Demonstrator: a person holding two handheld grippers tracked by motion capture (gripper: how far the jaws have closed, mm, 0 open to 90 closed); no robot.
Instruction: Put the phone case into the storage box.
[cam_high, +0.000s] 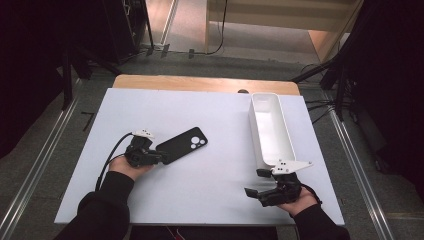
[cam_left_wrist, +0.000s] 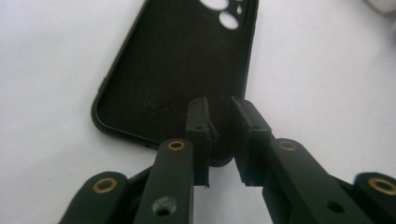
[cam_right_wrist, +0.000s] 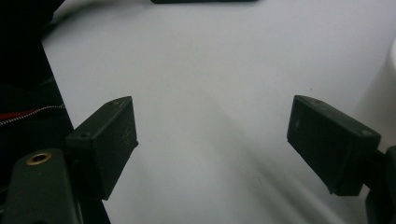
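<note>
A black phone case (cam_high: 182, 145) lies inside-up on the white board, its camera cut-outs toward the far right. My left gripper (cam_high: 161, 156) is at the case's near corner. In the left gripper view the jaws stand a narrow gap apart (cam_left_wrist: 219, 105) over the rim of the case (cam_left_wrist: 177, 70), and the pads do not press on it. My right gripper (cam_high: 255, 182) rests near the board's front right, pointing left. In the right gripper view its jaws (cam_right_wrist: 212, 126) are wide apart with bare board between them.
A long white bin (cam_high: 272, 130) stands on the right side of the board, just beyond my right gripper; its wall (cam_right_wrist: 387, 79) shows in the right gripper view. The white board (cam_high: 210, 190) lies on a wooden table. Dark stands flank both sides.
</note>
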